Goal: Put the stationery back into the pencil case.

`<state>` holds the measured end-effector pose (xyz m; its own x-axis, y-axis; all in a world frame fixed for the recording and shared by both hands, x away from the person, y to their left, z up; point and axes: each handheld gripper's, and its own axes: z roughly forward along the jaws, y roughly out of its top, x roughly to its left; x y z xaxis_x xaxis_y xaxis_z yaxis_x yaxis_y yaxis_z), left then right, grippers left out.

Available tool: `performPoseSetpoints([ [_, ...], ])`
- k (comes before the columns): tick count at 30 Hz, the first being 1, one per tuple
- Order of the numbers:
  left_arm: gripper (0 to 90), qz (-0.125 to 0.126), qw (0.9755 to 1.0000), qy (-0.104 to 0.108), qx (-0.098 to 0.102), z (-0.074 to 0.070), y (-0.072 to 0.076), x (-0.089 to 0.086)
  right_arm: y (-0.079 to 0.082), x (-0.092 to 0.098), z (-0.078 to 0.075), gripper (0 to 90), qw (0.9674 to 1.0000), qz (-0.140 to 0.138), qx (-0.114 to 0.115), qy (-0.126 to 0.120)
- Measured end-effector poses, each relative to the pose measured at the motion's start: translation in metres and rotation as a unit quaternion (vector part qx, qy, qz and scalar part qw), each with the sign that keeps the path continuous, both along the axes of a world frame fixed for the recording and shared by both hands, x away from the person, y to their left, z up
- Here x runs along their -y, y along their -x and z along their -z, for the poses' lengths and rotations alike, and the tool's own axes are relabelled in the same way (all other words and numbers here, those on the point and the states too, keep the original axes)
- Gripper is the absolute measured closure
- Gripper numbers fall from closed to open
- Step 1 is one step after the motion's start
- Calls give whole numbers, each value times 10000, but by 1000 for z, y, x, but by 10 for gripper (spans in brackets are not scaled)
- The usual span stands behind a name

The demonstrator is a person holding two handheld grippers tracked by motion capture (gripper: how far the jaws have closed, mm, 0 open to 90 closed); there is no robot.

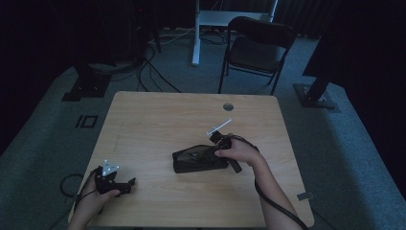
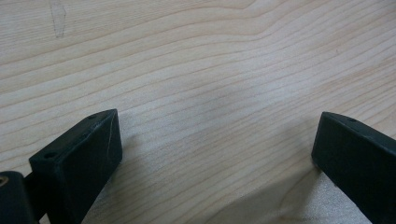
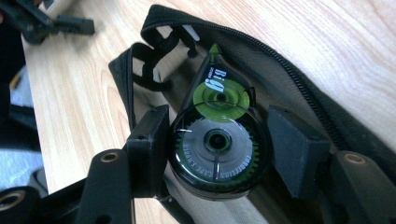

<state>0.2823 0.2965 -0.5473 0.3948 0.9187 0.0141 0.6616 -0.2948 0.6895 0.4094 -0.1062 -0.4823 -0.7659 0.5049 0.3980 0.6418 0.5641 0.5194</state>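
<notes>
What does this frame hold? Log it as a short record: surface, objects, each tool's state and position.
surface: light wooden table
objects: open black zip pouch; correction tape dispenser, dark with green wheel
right tool: shut on the dispenser, over the pouch's opening, mid-table
left tool: open, nothing between its jaws, over bare wood near the table's front left corner
background: black folding chair beyond the table

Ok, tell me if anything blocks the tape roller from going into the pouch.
Nothing visible does. The right gripper holds the tape roller over the open pouch, whose unzipped mouth gapes beneath it.
</notes>
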Motion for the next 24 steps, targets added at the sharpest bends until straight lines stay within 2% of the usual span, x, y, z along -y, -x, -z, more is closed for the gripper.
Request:
performPoseSetpoints([
  [2, 21, 0, 10000, 0, 0, 0, 0, 0, 2, -3, 1, 409, 9999, 120, -10, 73],
  [6, 21, 0, 10000, -1, 0, 0, 0, 0, 9, -11, 2, 409, 9986, 294, 112, 435],
  [9, 21, 0, 10000, 0, 0, 0, 0, 0, 13, -16, 3, 409, 9976, 277, 269, 570],
  [13, 21, 0, 10000, -1, 0, 0, 0, 0, 15, -24, 3, 408, 9960, 330, 343, 755],
  [18, 21, 0, 10000, 0, 0, 0, 0, 0, 13, -28, 3, 408, 9955, 309, 370, 818],
  [24, 21, 0, 10000, 0, 0, 0, 0, 0, 10, -28, 4, 407, 9960, 319, 248, 791],
])
